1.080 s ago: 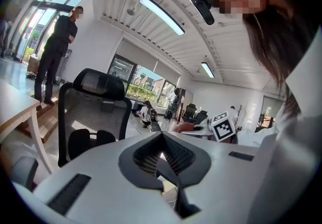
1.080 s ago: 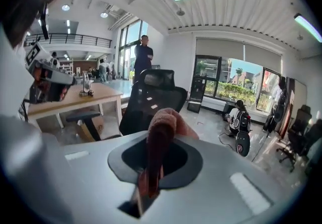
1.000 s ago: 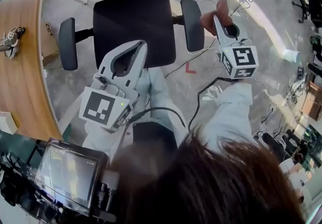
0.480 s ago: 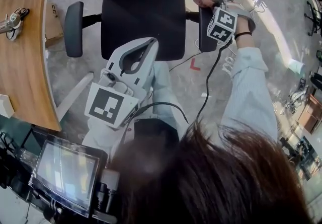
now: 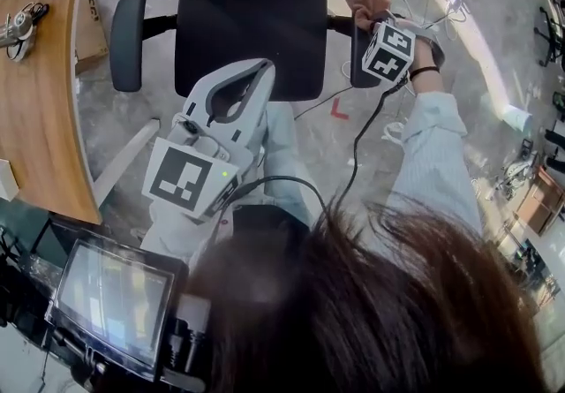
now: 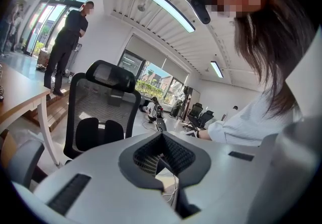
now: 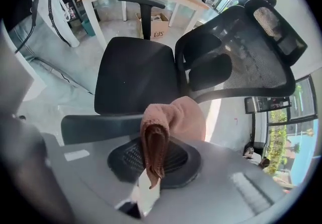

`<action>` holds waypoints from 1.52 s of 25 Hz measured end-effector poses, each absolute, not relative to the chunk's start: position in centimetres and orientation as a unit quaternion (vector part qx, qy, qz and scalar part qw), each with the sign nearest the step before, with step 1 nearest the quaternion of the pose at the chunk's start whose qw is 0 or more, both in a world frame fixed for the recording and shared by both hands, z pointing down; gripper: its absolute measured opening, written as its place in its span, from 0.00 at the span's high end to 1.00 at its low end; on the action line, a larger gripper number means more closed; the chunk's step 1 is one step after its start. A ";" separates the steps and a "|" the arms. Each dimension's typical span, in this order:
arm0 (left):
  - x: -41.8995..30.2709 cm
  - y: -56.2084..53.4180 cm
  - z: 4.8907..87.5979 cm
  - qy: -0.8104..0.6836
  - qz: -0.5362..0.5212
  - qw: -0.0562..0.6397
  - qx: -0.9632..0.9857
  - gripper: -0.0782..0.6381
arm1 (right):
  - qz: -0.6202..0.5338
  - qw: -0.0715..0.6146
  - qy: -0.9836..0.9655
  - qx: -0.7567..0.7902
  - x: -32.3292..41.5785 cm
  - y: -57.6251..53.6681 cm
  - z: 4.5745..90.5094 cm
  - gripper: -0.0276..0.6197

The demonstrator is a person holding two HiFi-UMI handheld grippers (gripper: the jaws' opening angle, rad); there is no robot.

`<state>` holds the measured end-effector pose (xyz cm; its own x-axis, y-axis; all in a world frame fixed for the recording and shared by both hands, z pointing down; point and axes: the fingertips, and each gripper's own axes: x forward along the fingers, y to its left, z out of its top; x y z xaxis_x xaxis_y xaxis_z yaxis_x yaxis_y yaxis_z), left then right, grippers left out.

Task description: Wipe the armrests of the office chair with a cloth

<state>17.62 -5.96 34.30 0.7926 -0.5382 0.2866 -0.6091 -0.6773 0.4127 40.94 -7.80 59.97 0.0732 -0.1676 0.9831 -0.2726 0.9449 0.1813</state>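
Grey office floor carries the office chair, where the right gripper, jaws clamped on the brown cloth, holds it at the right armrest's far end, apparently to wipe, while the left gripper, closed and empty, hangs near the seat.

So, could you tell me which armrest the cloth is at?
The armrest on the person's right, beside the right tool gripping the cloth; the other armrest stands alone.
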 end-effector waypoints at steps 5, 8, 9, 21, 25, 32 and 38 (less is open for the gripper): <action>18.7 -5.4 34.2 -0.300 0.066 0.248 0.919 0.89 | 0.073 0.687 -0.702 0.174 39.7 -4.8 59.4 0.92; 19.6 -4.6 34.2 -0.284 0.056 0.245 0.925 0.89 | 0.099 0.666 -0.716 0.185 38.9 -2.3 59.2 0.92; 19.7 -4.2 34.4 -0.280 0.064 0.247 0.925 0.89 | 0.107 0.659 -0.721 0.186 38.6 -1.3 59.0 0.92; 21.4 -2.4 34.3 -0.252 0.071 0.252 0.932 0.89 | 0.168 0.614 -0.748 0.186 35.9 7.0 57.6 0.92; 21.3 -2.5 34.5 -0.258 0.077 0.254 0.929 0.89 | 0.169 0.612 -0.753 0.173 35.7 8.1 58.0 0.92; 20.3 -3.5 35.0 -0.280 0.088 0.259 0.920 0.89 | 0.191 0.600 -0.751 0.199 36.9 5.4 56.8 0.92; 19.6 -4.9 35.1 -0.301 0.077 0.268 0.912 0.89 | 0.185 0.623 -0.725 0.228 39.6 -0.8 57.7 0.92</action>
<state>19.55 -4.85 35.07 0.8064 -0.5087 0.3017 -0.5911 -0.6750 0.4417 39.61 -0.84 57.69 -0.1206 -0.1003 0.9876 -0.5614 0.8274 0.0155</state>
